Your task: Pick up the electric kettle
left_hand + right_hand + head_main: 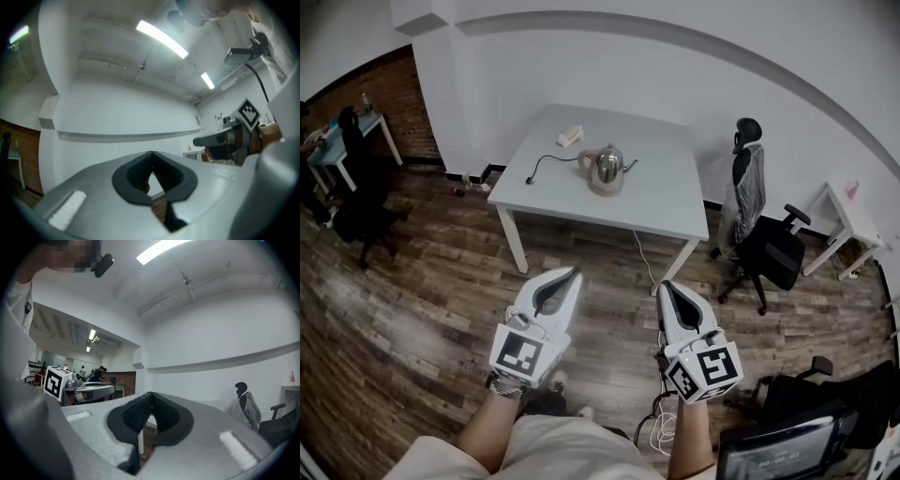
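Head view: the electric kettle [606, 169] stands near the middle of the white bench [670, 202]. The left gripper [565, 277] and right gripper [668, 289] hang well short of the bench's near edge. The kettle's shiny metal body looks rigid and slippery, so its handle seems the surer hold.

Left gripper view: fingers [135, 177] pressed together, empty.

Right gripper view: fingers [133, 416] likewise together, empty.

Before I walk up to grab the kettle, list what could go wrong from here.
The left gripper and right gripper are shut, short of the table; unopened fingers could knock the kettle over. An unplugged cord lies by the kettle; lifting might drag it along. Floor cables near the feet could snag a step.
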Demonstrator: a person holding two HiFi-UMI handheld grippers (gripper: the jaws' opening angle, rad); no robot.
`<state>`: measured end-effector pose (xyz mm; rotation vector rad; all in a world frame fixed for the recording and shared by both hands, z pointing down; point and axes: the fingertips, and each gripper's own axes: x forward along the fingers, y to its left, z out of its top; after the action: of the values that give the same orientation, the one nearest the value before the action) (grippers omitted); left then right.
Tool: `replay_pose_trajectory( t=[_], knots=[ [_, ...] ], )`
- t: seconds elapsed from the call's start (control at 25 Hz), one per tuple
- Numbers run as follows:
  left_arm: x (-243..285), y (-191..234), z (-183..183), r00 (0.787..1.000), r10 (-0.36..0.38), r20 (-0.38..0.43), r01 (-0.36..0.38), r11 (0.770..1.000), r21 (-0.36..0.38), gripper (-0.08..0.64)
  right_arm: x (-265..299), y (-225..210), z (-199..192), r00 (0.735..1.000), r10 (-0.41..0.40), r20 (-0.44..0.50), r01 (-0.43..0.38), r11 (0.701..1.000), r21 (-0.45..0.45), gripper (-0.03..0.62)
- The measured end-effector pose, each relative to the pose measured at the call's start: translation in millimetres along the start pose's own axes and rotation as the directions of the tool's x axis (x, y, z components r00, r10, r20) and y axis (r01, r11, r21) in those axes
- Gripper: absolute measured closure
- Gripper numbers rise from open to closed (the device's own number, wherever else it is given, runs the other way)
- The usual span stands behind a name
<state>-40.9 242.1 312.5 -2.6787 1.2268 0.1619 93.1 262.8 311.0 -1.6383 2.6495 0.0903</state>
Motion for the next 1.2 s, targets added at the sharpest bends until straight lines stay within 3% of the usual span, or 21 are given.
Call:
replay_pose_trajectory(
  t=[0.32, 0.88, 1.2],
  knots=[
    [0, 11, -28, 0.993, -0.002, -0.114, 0.009, 0.999, 0.054, 0.555, 3, 2, -3, 1.0, -0.01, -0.007, 0.01, 1.0, 0.004, 0.589],
    [33, 38, -40, 0.995, -0.002, -0.096, 0.003, 1.0, 0.004, 0.554, 27, -19, -6, 0.998, -0.056, -0.005, 0.056, 0.998, 0.022, 0.589],
    [61, 72, -56, 0.99, 0.034, -0.14, -0.029, 0.999, 0.036, 0.557, 70, -34, -10, 0.999, -0.051, -0.013, 0.052, 0.999, 0.017, 0.589]
  ],
)
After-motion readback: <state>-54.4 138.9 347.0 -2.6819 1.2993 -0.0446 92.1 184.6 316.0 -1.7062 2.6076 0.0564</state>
